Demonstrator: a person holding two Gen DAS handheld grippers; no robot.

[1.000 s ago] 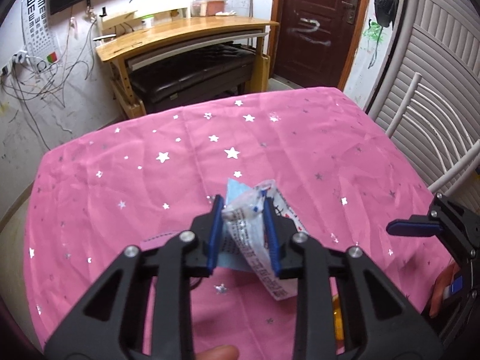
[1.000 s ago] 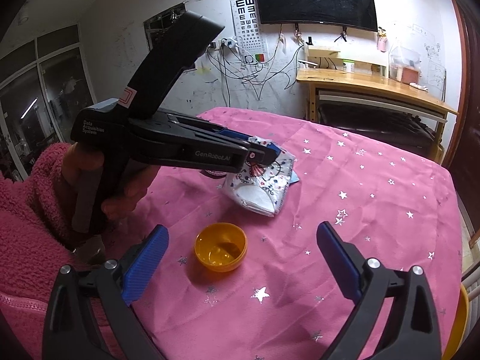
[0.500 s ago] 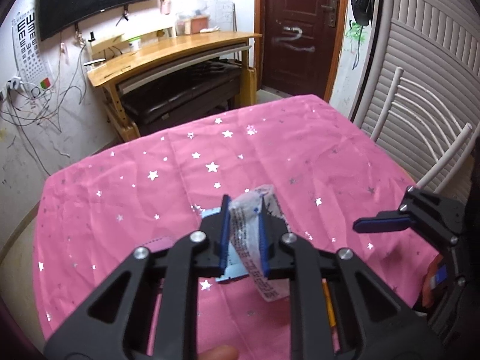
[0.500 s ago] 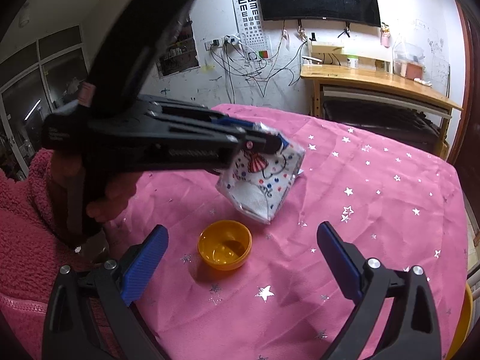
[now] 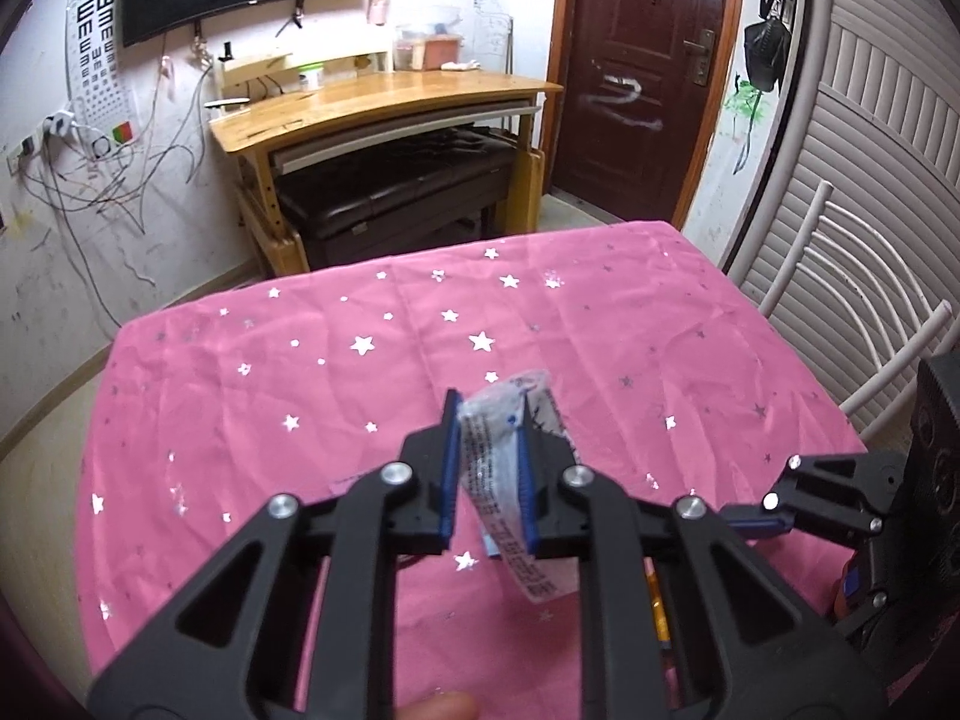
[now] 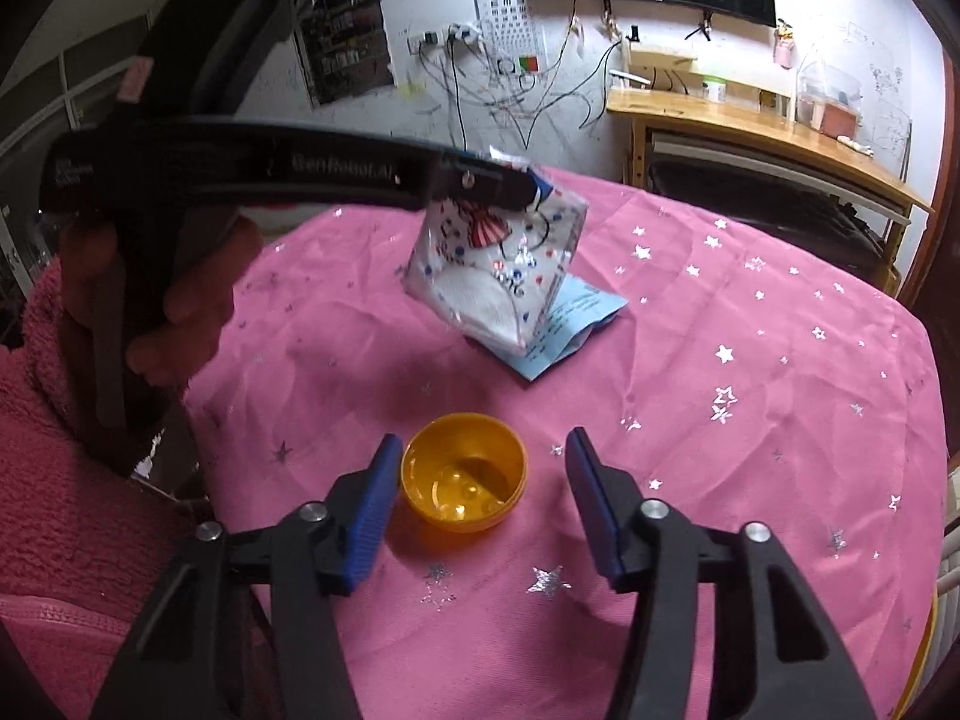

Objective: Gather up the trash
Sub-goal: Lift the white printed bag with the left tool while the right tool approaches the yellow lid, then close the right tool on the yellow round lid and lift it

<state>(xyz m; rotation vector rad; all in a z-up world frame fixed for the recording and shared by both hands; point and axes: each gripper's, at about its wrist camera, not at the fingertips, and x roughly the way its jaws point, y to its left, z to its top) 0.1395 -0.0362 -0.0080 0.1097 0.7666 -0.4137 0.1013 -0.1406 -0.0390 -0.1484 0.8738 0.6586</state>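
Left gripper point(image 5: 487, 450) clenched on printed wrapper point(image 6: 495, 264), lifted clear of bench point(image 6: 750, 420). Right gripper point(image 6: 480, 501) closing, pads not yet pressing yellow capsule half point(image 6: 463, 480) between them; blue paper point(image 6: 570, 324) at capsule's 1 o'clock.

At the left of the right wrist frame, a fuzzy pink sleeve point(image 6: 66, 510) showed. Both grippers were black plastic with ribbed blue pads point(image 6: 372, 504) and silver screws point(image 5: 397, 471); one body bore white lettering point(image 6: 345, 165).
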